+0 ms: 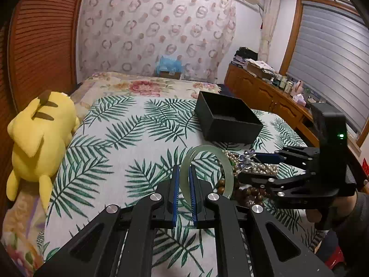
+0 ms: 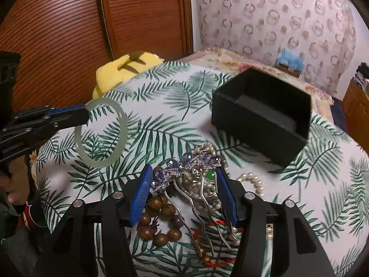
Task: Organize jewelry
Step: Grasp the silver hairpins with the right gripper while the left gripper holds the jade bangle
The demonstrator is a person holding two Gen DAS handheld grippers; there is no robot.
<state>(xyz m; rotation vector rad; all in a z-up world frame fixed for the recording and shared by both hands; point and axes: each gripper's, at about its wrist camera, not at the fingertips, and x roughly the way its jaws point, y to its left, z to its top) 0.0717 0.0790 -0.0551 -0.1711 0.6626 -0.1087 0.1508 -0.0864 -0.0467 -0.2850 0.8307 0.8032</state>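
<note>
My left gripper (image 1: 183,173) is shut on a pale green jade bangle (image 1: 227,168) and holds it above the bed; the bangle also shows in the right wrist view (image 2: 101,131), with the left gripper (image 2: 84,113) at its upper left. My right gripper (image 2: 184,177) is open, its blue pads either side of a purple crystal hair comb (image 2: 184,164) on the jewelry pile. The pile holds a pearl necklace (image 2: 251,180), a wooden bead bracelet (image 2: 159,228) and a red cord bracelet (image 2: 216,260). An open black box (image 2: 263,117) stands beyond; it also shows in the left wrist view (image 1: 227,121). The right gripper (image 1: 258,165) reaches into the pile there.
The jewelry lies on a white cloth with green palm leaves (image 1: 129,143) spread over the bed. A yellow plush toy (image 1: 39,143) lies at the left edge by the wooden wardrobe (image 1: 41,41). A wooden dresser (image 1: 265,92) with clutter runs along the right.
</note>
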